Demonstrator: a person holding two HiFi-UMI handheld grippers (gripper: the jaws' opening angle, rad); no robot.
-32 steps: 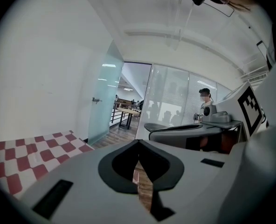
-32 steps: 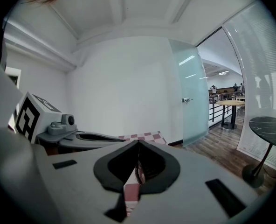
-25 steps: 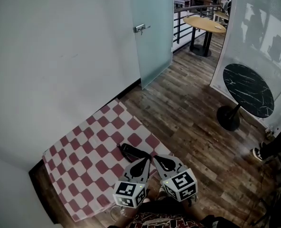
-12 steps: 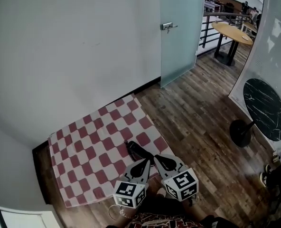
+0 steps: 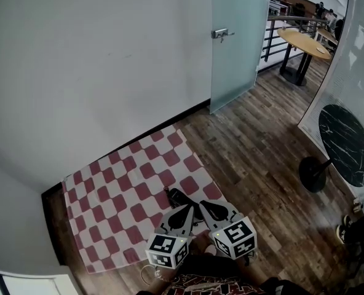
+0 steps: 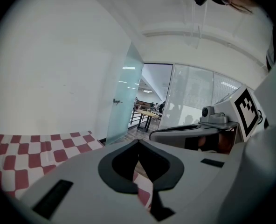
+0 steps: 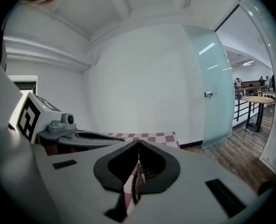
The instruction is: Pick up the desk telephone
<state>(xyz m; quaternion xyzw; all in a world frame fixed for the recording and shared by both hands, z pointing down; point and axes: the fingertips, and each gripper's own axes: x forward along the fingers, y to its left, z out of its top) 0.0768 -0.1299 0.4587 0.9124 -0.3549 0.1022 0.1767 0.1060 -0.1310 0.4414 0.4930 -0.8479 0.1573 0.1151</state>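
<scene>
Item: desk telephone (image 5: 178, 196), black, on red/white check cloth (image 5: 120, 189) over wood floor (image 5: 262, 140).
Posn: just ahead of both tool tips, nearer L gripper (image 5: 190, 207); contact unclear.
L gripper: jaws together, nothing btwn.
R gripper (image 5: 201, 204): same.
Pose: side by side, tips converging, angled slightly down.

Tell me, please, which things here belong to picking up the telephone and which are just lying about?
For the job:
- telephone, on the mat
- left tool, shut and empty
- right tool, shut and empty

Just there:
- checked mat
- glass door
- wooden table
- black table
</scene>
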